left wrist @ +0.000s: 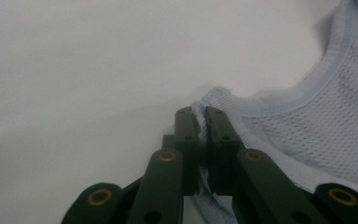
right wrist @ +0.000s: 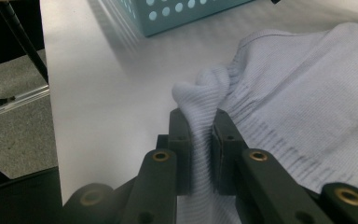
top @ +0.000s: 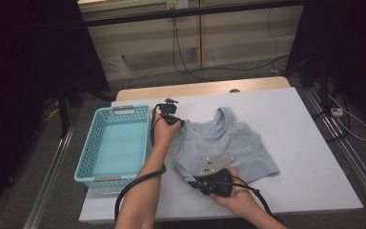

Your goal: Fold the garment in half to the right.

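Fabric of a pale blue sleeveless top [top: 226, 145] lies spread on the white table [top: 305, 157], just right of the turquoise basket [top: 113, 143]. The left gripper [left wrist: 202, 122] pinches the mesh edge at a shoulder strap, jaws clamped on the thin cloth. The right gripper [right wrist: 200, 130] holds a bunched fold of the ribbed hem, jaws pressed tight against it, near the table's front edge.

Turquoise perforated basket [top: 86, 143] on white table [top: 295, 143] at left edge, cables [top: 186, 57] on floor behind, w/ grey carpet [top: 248, 71].
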